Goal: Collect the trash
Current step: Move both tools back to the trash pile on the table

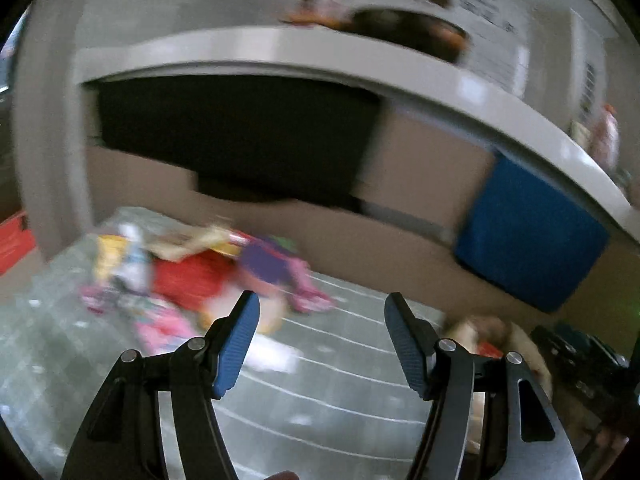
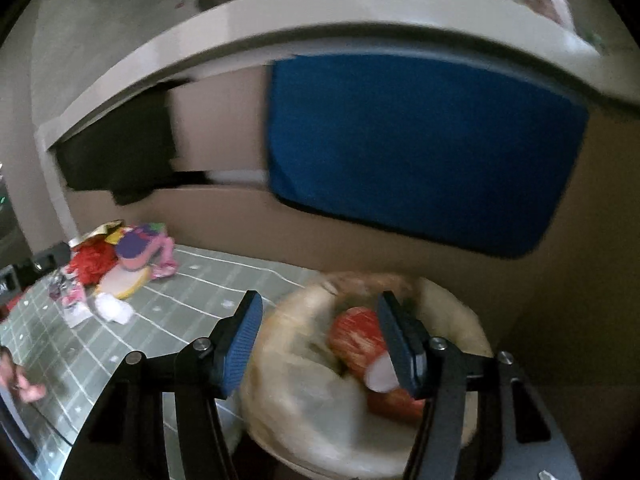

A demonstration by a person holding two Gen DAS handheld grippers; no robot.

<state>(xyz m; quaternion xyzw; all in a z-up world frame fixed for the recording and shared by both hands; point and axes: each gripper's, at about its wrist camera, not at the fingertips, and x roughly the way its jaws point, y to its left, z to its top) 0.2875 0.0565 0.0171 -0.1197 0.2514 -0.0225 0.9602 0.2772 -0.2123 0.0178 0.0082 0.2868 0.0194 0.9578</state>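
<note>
Both grippers, left [image 1: 322, 340] and right [image 2: 320, 336], gape empty. Bin [image 2: 448, 300] with red wrapper [image 2: 356, 336] sits under the right; trash pile [image 2: 120, 264] lies well left.

Both views motion-blurred. Grey-green tablecloth [image 1: 340, 380] with white grid lines spread under and ahead of fingers. Beyond fingertips, beige wall [image 1: 420, 152] below pale shelf ledge [image 1: 320, 52] arching across top. Dark recess [image 1: 240, 132] under ledge, ahead-left of fingers. Blue panel [image 2: 420, 152] against wall, straight ahead in right view, ahead-right in left view. Dark round cookware [image 1: 408, 28], blurred, on ledge. Soft light, dim at edges.
</note>
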